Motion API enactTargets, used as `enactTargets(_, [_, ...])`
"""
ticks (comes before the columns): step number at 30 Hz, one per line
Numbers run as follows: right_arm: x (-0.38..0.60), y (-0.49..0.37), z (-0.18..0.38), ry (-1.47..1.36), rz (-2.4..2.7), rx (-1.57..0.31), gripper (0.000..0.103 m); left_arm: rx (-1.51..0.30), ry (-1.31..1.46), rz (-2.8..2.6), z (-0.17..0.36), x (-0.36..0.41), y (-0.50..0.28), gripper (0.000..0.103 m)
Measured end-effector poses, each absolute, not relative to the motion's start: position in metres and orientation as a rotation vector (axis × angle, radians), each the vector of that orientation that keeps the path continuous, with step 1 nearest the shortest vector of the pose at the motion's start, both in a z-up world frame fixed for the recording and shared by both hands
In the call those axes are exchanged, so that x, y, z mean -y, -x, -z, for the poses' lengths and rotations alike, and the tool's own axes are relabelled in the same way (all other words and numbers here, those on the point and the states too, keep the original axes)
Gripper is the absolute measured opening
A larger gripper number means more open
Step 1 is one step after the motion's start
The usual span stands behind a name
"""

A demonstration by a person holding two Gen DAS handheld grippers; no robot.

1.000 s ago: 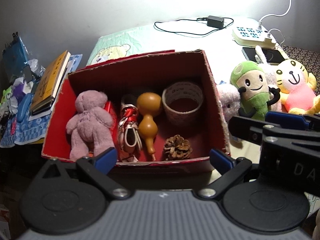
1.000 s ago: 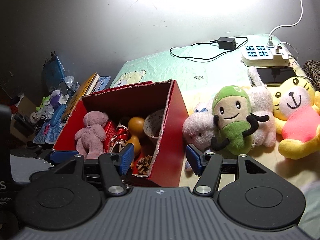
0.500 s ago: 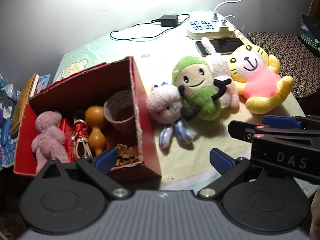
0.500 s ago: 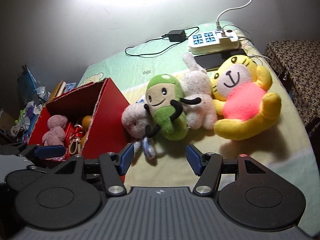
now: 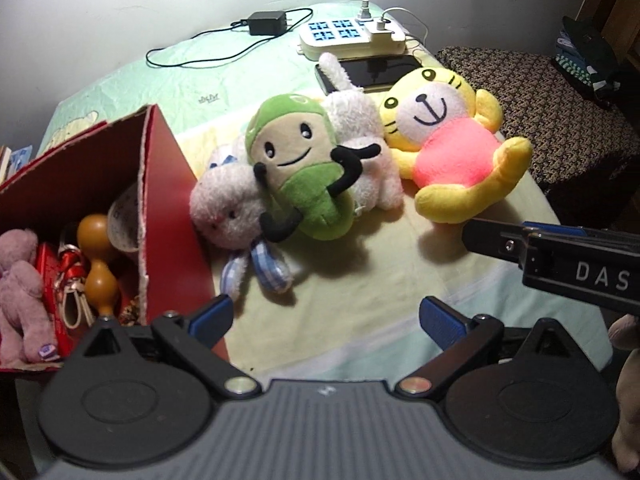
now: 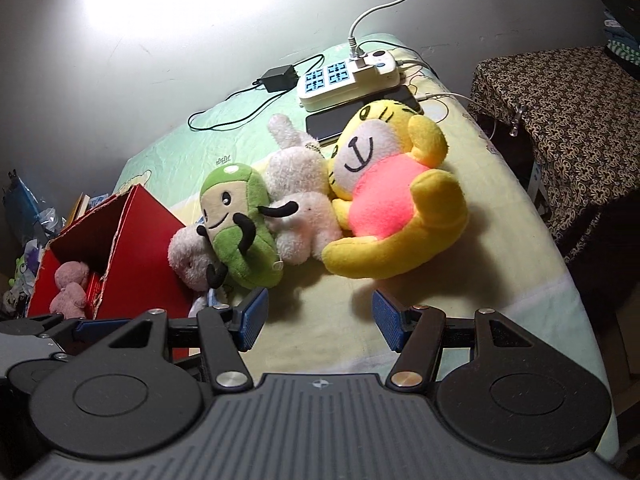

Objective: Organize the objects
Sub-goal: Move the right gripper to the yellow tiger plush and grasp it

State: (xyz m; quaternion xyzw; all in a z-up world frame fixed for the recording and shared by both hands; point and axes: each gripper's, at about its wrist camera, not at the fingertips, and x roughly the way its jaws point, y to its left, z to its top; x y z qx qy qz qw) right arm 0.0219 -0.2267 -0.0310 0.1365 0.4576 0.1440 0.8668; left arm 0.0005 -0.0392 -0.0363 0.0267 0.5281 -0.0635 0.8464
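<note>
Bed [image 5: 352,312], covered with a pale green and yellow sheet, carrying all items shown. At its left edge, an open red cardboard box [image 5: 168,184] holding a pink teddy bear [image 5: 20,292], an orange gourd [image 5: 98,264], a paper cup [image 5: 124,220] lying on its side, a red-ribboned item and a pine cone that is partly hidden. To the right of the box, a row of plush toys: a yellow tiger plush [image 5: 452,148] in a pink shirt, lying on its back nearest the right edge; a white rabbit plush [image 5: 360,120] touching it; a green bean-shaped plush [image 5: 296,164] lying across the rabbit and across a pale lamb plush [image 5: 228,208], which leans against the box wall. Behind the toys, a white power strip [image 5: 352,36], a dark phone [image 5: 372,70] beside it, and a black adapter [image 5: 266,24] with its cord. Left gripper [image 5: 324,318]: fingers spread, nothing between them, above bare sheet in front of the toys. Right gripper [image 6: 318,316]: fingers spread, empty, near the tiger's foot.
</note>
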Motion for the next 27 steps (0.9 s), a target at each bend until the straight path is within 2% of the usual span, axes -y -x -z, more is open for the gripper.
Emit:
enactTargets(6, [0.255,-0.035,0.033,-0.329,-0.259,-0.939,0.061,-1.092,0.000,0.249,0.040,0.054,-0.012,0.102])
enactTargets(27, [0.332,-0.105,0.056,-0.559,-0.222,-0.912,0.057,-1.145,0.325,0.471,0.074,0.094,-0.101,0.101])
